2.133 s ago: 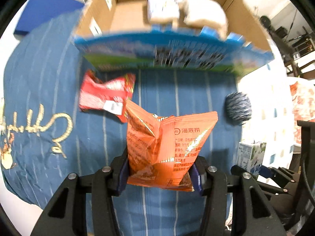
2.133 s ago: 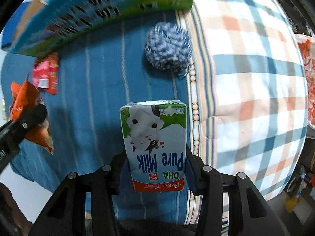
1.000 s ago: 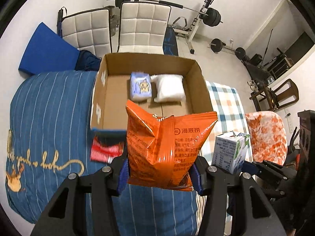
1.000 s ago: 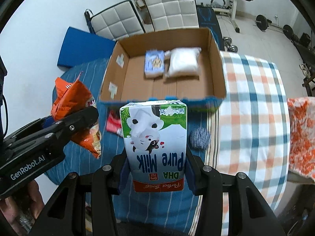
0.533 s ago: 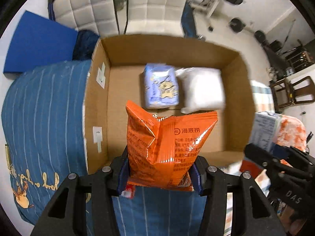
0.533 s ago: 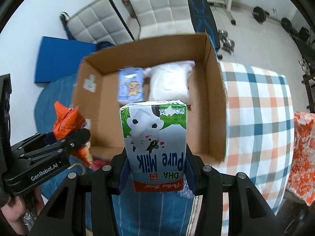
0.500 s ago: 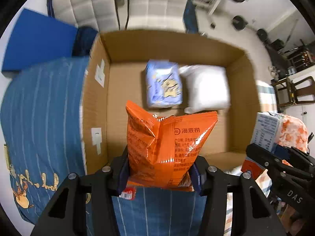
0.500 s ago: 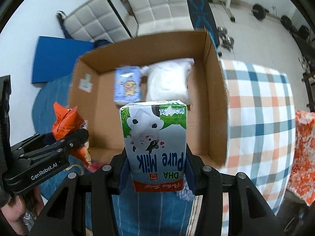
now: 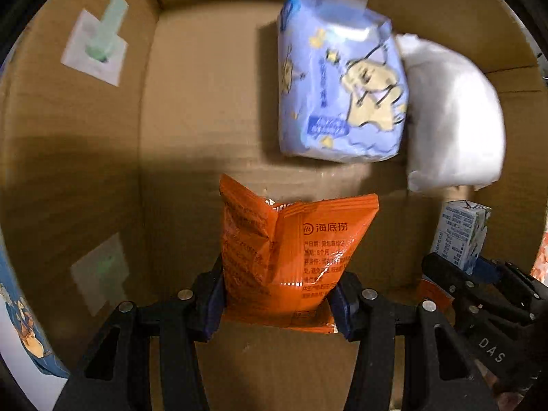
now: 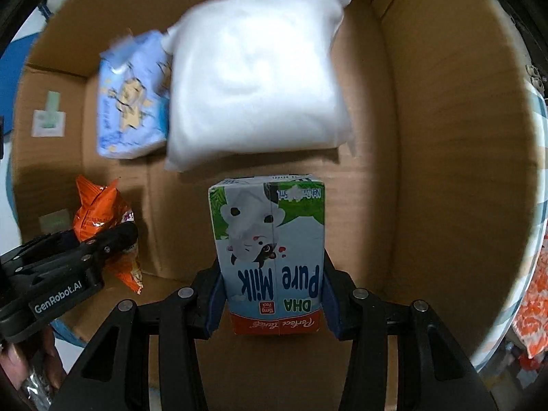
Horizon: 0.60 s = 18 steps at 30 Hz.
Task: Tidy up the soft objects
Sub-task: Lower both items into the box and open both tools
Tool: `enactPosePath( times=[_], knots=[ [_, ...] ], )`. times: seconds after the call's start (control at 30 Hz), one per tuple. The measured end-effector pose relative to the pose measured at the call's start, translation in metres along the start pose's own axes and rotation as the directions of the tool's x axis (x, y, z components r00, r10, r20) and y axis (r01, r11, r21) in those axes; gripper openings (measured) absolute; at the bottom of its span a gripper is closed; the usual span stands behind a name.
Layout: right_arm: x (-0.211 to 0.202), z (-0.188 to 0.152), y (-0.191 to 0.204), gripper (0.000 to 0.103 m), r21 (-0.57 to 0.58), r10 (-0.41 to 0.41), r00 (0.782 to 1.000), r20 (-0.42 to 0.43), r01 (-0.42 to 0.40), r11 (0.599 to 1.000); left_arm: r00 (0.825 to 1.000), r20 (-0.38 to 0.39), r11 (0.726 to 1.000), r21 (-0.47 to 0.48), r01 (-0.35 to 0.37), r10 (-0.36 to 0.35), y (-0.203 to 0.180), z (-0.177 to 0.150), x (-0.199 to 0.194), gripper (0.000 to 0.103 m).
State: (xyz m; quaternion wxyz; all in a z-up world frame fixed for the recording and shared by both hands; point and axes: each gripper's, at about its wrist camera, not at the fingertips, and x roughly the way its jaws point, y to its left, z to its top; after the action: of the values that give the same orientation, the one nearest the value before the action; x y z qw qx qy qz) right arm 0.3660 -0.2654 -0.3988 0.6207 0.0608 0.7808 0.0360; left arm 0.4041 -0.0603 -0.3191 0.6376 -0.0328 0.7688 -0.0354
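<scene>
My left gripper (image 9: 277, 303) is shut on an orange snack bag (image 9: 291, 257) and holds it inside the open cardboard box (image 9: 191, 85), above its floor. My right gripper (image 10: 272, 304) is shut on a milk carton (image 10: 270, 257), also inside the box (image 10: 428, 137). A blue tissue pack (image 9: 339, 85) and a white pillow-like pack (image 9: 452, 120) lie side by side at the far end of the box. The right wrist view shows the tissue pack (image 10: 130, 102), the white pack (image 10: 260, 75), the orange bag (image 10: 102, 212) and the left gripper (image 10: 113, 239). The carton (image 9: 459, 236) shows at the right of the left wrist view.
The box walls surround both grippers: left wall (image 9: 61, 154), right wall (image 10: 462, 171). White labels (image 9: 96, 51) are stuck on the left wall. Checked bedding (image 10: 537, 226) and an orange patterned cloth (image 10: 534, 315) show beyond the right rim.
Both grippers have moved down from above the box into it, each still holding its item. The box floor and the two packs now fill both views.
</scene>
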Motion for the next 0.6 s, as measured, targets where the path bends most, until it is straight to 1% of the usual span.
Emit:
enactPosePath(
  times=[0.1,0.17,0.37,0.5,0.6],
  knots=[
    [0.013,0.002,0.001,0.050,0.004,-0.006,1.000,-0.023,0.006,1.000,1.000,-0.021,1.000,-0.003,-0.006,0.006,0.002,-0.003,0.011,0.049],
    [0.022,0.002,0.001,0.050,0.003,-0.009,0.999,-0.038,0.009,1.000,1.000,-0.022,1.000,0.003,-0.011,0.011,0.002,-0.004,0.014,0.049],
    [0.026,0.002,0.013,0.050,-0.023,-0.048,0.999,-0.024,0.047,0.999,1.000,-0.022,1.000,0.018,-0.020,0.020,-0.004,-0.005,0.015,0.049],
    [0.029,0.001,0.018,0.050,-0.015,-0.047,0.999,-0.026,0.047,0.999,1.000,-0.021,1.000,-0.003,-0.006,0.006,-0.003,-0.005,0.014,0.051],
    [0.030,0.002,0.018,0.051,-0.010,-0.044,0.999,-0.028,0.043,0.999,0.999,-0.038,1.000,-0.004,0.003,-0.003,-0.002,-0.007,0.015,0.054]
  ],
)
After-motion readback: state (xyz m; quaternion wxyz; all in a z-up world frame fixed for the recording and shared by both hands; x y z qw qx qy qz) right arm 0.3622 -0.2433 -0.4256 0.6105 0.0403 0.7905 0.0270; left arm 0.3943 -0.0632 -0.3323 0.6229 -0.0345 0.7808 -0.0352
